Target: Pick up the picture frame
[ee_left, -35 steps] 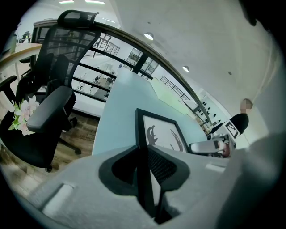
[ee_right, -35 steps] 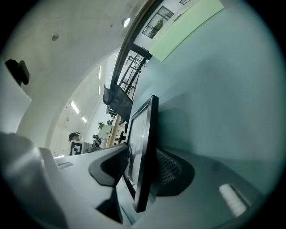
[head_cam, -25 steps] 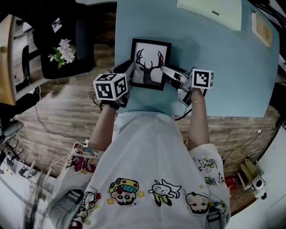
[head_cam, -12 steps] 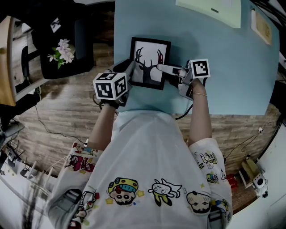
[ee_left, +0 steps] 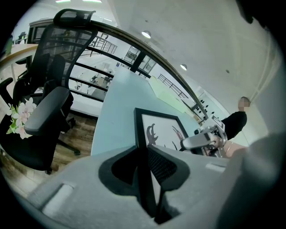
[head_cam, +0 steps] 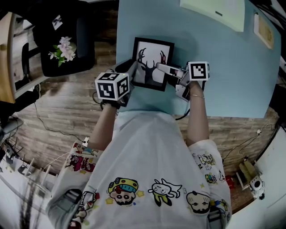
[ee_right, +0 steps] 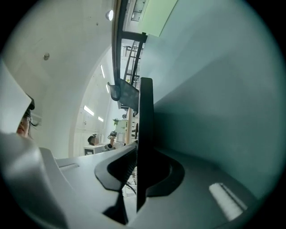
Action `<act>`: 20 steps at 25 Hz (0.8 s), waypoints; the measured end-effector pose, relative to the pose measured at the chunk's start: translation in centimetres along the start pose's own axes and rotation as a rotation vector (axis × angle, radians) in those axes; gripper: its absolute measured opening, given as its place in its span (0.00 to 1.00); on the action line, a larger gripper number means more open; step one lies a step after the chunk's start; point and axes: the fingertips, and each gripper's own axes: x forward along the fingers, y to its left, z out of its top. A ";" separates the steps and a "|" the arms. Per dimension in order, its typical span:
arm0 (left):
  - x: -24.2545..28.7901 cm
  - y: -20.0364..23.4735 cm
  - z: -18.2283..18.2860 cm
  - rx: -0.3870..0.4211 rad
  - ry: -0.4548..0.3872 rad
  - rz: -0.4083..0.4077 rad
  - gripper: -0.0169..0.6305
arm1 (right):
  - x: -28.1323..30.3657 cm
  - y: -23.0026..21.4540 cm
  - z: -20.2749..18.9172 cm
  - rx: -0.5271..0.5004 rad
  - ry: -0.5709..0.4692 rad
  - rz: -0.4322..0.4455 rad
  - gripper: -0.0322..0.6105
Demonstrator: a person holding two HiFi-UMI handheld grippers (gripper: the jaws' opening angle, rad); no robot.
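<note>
The picture frame is black, with a deer's head in silhouette on white. It lies near the front edge of the light blue table. My left gripper is shut on the frame's near left edge; in the left gripper view the frame runs away from between the left gripper's pads. My right gripper reaches in from the right. Its jaws are closing on the frame's right edge, which stands between the right gripper's pads and touches both.
A black office chair with a sprig of pale flowers stands left of the table. A pale green sheet lies at the table's far side, a small box at its right. Cables trail over the wood floor.
The right gripper has moved a little left and away from me onto the frame's right edge, and its jaws have narrowed around it. The left gripper has kept still.
</note>
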 end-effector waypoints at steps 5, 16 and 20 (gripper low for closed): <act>0.0 0.0 0.0 -0.001 0.000 -0.001 0.13 | 0.3 0.3 0.0 -0.017 -0.024 -0.004 0.11; -0.1 -0.1 0.1 0.012 -0.018 0.007 0.14 | 0.3 1.3 0.2 -0.022 -0.055 0.051 0.09; -0.2 0.2 0.2 0.022 -0.025 0.020 0.18 | 0.2 1.5 0.3 -0.027 -0.057 0.058 0.09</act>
